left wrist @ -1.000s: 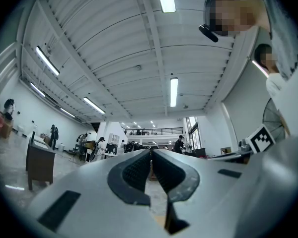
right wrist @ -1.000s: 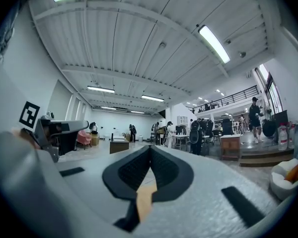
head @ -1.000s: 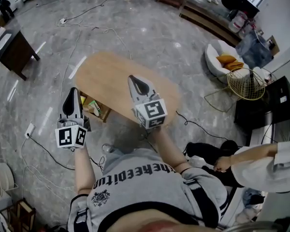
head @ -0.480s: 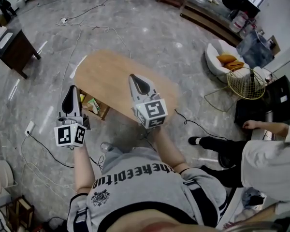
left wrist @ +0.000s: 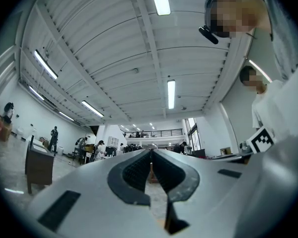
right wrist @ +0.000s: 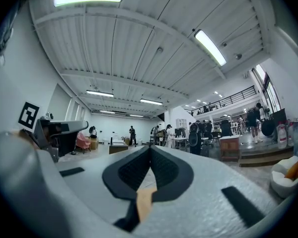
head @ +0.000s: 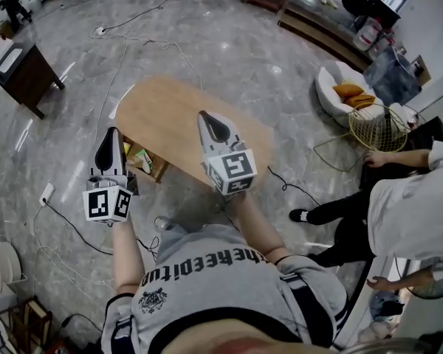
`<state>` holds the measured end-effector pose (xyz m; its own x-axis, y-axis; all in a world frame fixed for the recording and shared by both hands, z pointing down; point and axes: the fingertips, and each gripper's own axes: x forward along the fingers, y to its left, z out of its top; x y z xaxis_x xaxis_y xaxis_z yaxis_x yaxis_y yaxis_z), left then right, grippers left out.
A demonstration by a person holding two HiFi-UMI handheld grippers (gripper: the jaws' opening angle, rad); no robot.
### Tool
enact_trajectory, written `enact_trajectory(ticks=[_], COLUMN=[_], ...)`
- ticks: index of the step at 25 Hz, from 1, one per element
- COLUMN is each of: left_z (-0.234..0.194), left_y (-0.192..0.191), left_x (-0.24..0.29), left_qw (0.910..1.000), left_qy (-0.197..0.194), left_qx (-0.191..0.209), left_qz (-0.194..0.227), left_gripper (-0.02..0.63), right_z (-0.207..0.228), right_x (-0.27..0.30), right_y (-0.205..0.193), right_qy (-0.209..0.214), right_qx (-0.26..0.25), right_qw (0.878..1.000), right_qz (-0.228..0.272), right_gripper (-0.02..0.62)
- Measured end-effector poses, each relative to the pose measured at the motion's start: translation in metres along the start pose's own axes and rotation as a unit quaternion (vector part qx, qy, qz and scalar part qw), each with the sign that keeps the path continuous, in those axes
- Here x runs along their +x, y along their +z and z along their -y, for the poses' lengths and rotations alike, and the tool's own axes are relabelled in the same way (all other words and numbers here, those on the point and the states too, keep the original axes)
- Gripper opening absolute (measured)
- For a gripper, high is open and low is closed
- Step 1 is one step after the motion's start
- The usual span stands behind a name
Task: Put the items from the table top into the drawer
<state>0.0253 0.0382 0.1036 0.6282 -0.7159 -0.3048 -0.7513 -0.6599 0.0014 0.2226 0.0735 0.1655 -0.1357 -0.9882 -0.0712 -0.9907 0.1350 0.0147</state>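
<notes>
The oval wooden table (head: 162, 109) stands below me in the head view, and its top is bare. At its near left edge an open drawer (head: 146, 164) shows several small items inside. My left gripper (head: 111, 137) is held in the air over the floor just left of the drawer, its jaws shut on nothing (left wrist: 150, 152). My right gripper (head: 213, 121) hovers over the table's near edge, also shut and empty (right wrist: 150, 148). Both gripper views look out level across the hall, not at the table.
A dark side table (head: 23, 72) stands at the far left. Cables (head: 118, 57) and a socket strip (head: 46, 196) lie on the marble floor. At the right are a white chair (head: 338, 88), a gold wire basket (head: 375, 128) and a person in white (head: 410, 216).
The person in white at the right has moved from crouching at the lower right to leaning with an arm toward the black stand. Both grippers have barely shifted.
</notes>
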Motion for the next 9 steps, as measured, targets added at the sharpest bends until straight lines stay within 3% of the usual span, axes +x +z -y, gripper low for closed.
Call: enact_trajectory(ticks=[9], left_z=[0.0041], left_y=[-0.0033], left_x=[0.0044], left_qw=[1.0000], left_qy=[-0.001], left_qx=[0.002], left_qz=[0.001], left_gripper=[0.014], right_z=[0.0038], right_x=[0.0014], right_y=[0.0009], right_qy=[0.005], right_qx=[-0.003], right_qw=[1.000], right_qz=[0.002], right_gripper=[0.003])
